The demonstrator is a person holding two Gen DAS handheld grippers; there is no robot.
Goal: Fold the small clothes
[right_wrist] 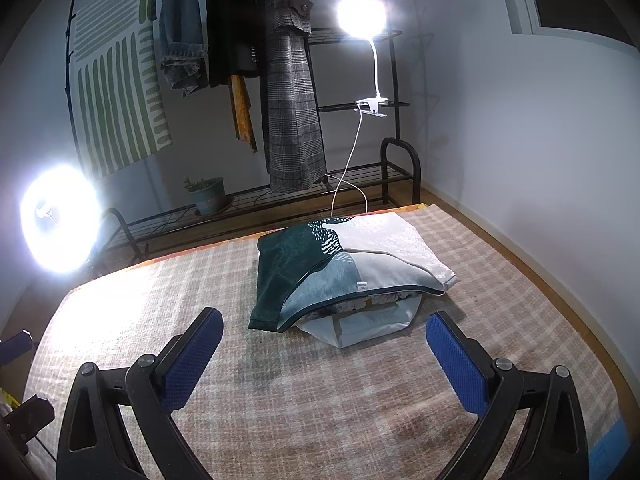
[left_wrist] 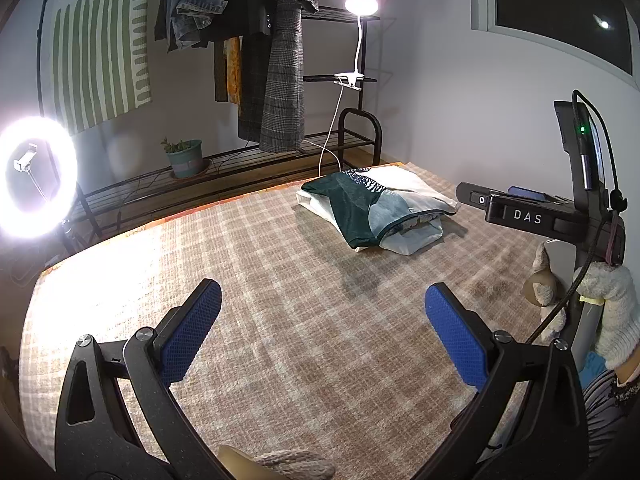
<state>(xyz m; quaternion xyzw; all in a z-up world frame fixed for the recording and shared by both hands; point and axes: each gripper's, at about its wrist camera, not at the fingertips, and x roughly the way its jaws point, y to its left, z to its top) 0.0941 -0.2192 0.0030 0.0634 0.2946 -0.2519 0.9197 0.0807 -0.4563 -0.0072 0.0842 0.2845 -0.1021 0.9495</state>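
Note:
A folded green, teal and white garment lies on top of a white folded piece at the far side of the checked blanket. It also shows in the right wrist view. My left gripper is open and empty, well short of the pile. My right gripper is open and empty, just in front of the pile's near edge. The right gripper's black body, marked DAS, shows at the right in the left wrist view.
A black clothes rack with hanging coats stands behind the blanket. A ring light glares at the left and a clip lamp shines above. A potted plant sits on the rack's lower shelf. A wall runs along the right.

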